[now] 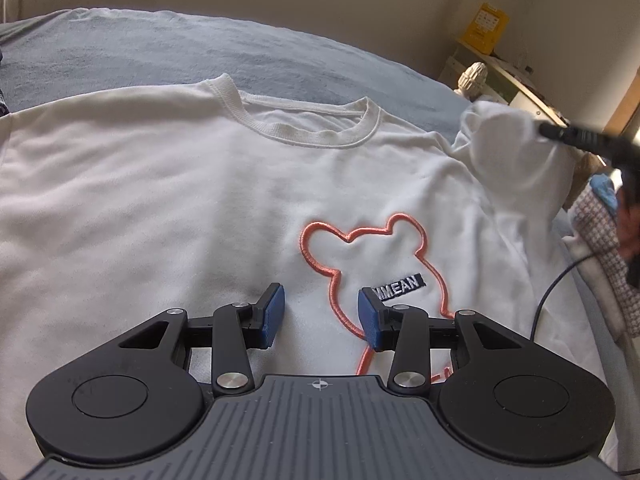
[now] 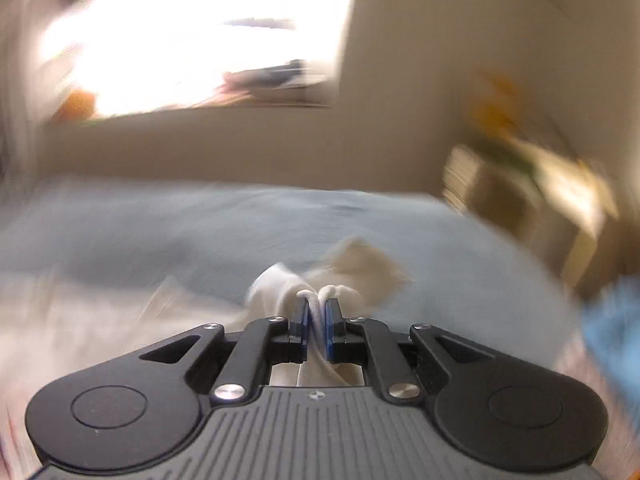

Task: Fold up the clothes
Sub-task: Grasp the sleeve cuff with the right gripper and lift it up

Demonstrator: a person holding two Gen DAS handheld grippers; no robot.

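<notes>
Blurred blue bed (image 2: 280, 232); right gripper (image 2: 316, 320) jaws clamped on white sweatshirt (image 1: 160, 200), left gripper (image 1: 322, 316) jaws apart.

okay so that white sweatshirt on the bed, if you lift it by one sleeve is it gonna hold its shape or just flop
Probably flop. The white sweatshirt lies soft and flat on the bed, and the sleeve pinched in the right gripper bunches and droops. It looks thickish, so likely some weight. The ribbed collar may hold its shape slightly better.

Left wrist view: sharp, evenly daylit, soft shadows; fisheye bending and dark vignette at the rim; blur at 3 o'clock. Right wrist view: heavy motion blur throughout; blown-out window (image 2: 208, 32) glare at 11 o'clock.
</notes>
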